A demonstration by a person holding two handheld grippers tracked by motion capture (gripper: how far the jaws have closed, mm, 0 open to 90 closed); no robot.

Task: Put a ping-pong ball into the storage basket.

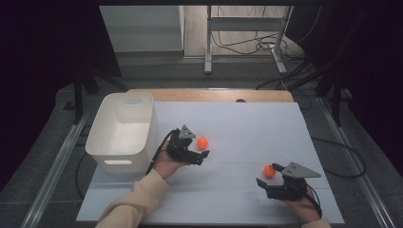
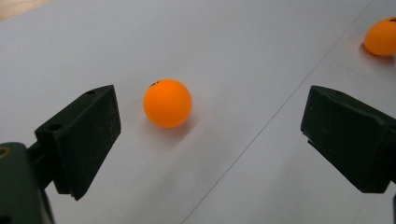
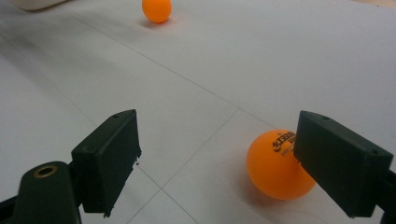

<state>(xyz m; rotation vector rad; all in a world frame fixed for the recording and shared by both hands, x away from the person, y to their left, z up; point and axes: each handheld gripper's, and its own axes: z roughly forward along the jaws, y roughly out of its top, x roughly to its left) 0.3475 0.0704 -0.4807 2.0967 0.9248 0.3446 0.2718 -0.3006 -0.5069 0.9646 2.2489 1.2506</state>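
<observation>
High view: two orange balls lie on the table [image 1: 247, 128] — the left ball [image 1: 203, 142] just past the left gripper [image 1: 202, 156], the right ball [image 1: 269, 171] by the right gripper [image 1: 268, 175], bin [image 1: 122, 130] alongside.
Left gripper view: jaws spread wide, ball ahead — lined up for a grab.
Right gripper view: jaws apart, ball against the right jaw.

A white bin [image 1: 124, 130] sits on the white table [image 1: 247, 123].

Orange balls [image 1: 203, 142] (black print), white bin [image 1: 121, 130]
</observation>
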